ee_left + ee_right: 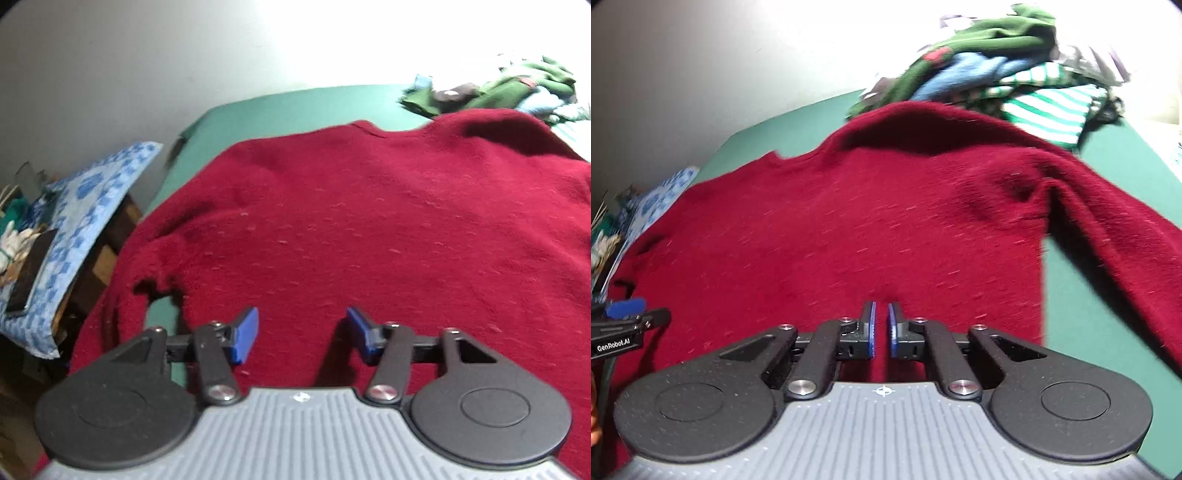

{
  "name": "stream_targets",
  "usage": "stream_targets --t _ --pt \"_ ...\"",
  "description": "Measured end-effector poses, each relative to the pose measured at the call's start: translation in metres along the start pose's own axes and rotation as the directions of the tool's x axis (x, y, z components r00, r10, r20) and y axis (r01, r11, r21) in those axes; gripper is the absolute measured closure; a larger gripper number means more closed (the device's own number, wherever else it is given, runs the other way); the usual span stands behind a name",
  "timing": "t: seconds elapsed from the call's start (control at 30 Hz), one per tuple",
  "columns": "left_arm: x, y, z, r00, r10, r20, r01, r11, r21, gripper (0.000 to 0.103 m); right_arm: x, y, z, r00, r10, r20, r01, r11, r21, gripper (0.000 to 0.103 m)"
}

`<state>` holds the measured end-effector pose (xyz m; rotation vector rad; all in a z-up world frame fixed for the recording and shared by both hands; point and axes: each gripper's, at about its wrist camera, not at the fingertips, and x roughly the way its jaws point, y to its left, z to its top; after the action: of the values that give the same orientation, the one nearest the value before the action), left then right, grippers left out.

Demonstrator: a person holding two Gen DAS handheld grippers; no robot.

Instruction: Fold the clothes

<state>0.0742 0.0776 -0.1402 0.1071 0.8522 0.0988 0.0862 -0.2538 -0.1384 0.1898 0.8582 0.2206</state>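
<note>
- Dark red knitted sweater (pixel 369 221) lies spread flat on the green surface (pixel 295 107), neckline at the far edge, hem toward both tools, long axis running away from them.
- Left hand-held gripper (pixel 302 334) hovers over the near-left hem, blue pads wide apart, holding nothing.
- Right hand-held gripper (pixel 881 328) sits over the near middle of the hem; its jaws are nearly closed with a narrow gap, and I cannot tell whether cloth is pinched.
- Right sleeve (pixel 1108 229) trails out diagonally over bare green; that side has open room.
- Heap of green, blue and striped clothes (pixel 1015 74) crowds the far-right corner, touching the sweater's shoulder.
- Blue patterned cloth (pixel 92 206) lies beyond the left edge.
</note>
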Motion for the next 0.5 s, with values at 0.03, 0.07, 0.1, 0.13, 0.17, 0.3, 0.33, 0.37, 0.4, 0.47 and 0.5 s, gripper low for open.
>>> stream_targets --t 0.03,0.07,0.1,0.13,0.17,0.3,0.33,0.37,0.4,0.47,0.5 --pt "0.001 0.004 -0.001 1.000 0.008 0.000 -0.008 1.000 -0.016 0.036 -0.001 -0.006 0.001 1.000 -0.012 0.008 0.012 1.000 0.013 0.103" --pt "0.003 0.007 -0.001 1.000 0.014 0.000 -0.014 1.000 -0.027 0.031 -0.003 -0.013 0.001 1.000 -0.016 0.015 0.016 0.999 0.032 0.103" --pt "0.004 0.007 -0.001 1.000 0.021 0.001 -0.021 0.999 -0.034 0.027 -0.005 -0.020 0.001 1.000 -0.020 0.022 0.019 0.999 0.051 0.103" --pt "0.005 0.008 -0.001 1.000 0.029 0.002 -0.029 0.999 -0.041 0.025 -0.007 -0.024 0.001 0.999 -0.024 0.027 0.023 0.998 0.064 0.103" --pt "0.006 0.009 -0.001 0.999 0.037 0.003 -0.037 0.998 -0.048 0.022 -0.007 -0.025 0.001 0.999 -0.027 0.029 0.025 0.997 0.069 0.103" --pt "0.008 0.000 -0.003 0.997 0.070 0.021 -0.069 0.997 -0.041 0.023 -0.007 -0.021 -0.001 0.998 -0.051 0.046 0.049 0.998 0.050 0.103" --pt "0.007 -0.003 -0.003 0.996 0.082 0.029 -0.081 0.996 -0.027 0.023 -0.007 -0.020 -0.001 0.997 -0.054 0.050 0.052 0.998 0.033 0.103" --pt "0.007 -0.005 -0.002 0.996 0.088 0.029 -0.087 0.996 -0.014 0.024 -0.006 -0.018 -0.001 0.997 -0.056 0.054 0.056 0.998 0.016 0.103" --pt "0.007 -0.008 -0.001 0.995 0.093 0.029 -0.093 0.996 -0.001 0.026 -0.006 -0.018 0.000 0.997 -0.055 0.054 0.055 0.998 0.004 0.103" --pt "0.003 -0.019 0.003 0.997 0.075 0.036 -0.076 0.997 0.030 0.029 -0.008 -0.025 0.003 0.999 -0.034 0.034 0.033 0.999 0.023 0.103" --pt "0.000 -0.027 0.006 0.997 0.058 0.046 -0.061 0.997 0.053 0.030 -0.011 -0.029 0.003 1.000 -0.017 0.025 0.016 0.999 0.051 0.103"
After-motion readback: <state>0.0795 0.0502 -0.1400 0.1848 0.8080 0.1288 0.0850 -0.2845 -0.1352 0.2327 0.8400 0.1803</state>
